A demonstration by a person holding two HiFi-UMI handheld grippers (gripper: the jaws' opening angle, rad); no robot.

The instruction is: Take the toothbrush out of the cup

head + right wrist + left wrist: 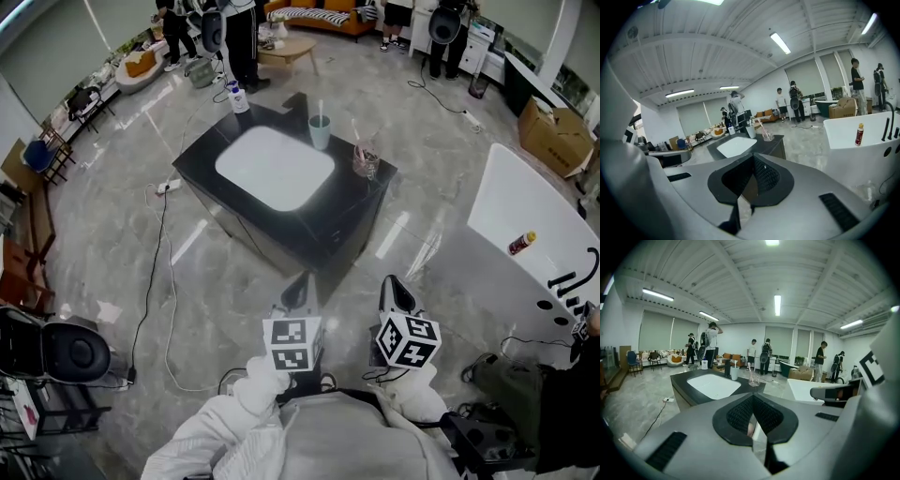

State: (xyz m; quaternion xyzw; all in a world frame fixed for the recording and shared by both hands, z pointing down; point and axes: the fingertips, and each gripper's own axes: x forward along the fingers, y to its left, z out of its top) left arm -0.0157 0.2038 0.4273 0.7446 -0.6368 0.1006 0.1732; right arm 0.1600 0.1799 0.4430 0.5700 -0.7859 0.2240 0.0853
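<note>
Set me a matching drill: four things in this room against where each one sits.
Things:
1. pale green cup
2. clear glass
3. red bottle
4. white basin

Places:
A. on the white tub
B. set into the middle of the black counter
C. by the counter's right corner in the head view
D. at the counter's far edge, beyond the basin

Pairs: 1-D, 2-C, 3-A, 4-B

Black counter [347, 217] is sitting mid-room on a glossy grey floor [112, 234]. White bathtub [520, 220] is standing to its right, orange sofa [349, 22] beyond it, strip lights [777, 304] glowing overhead.
</note>
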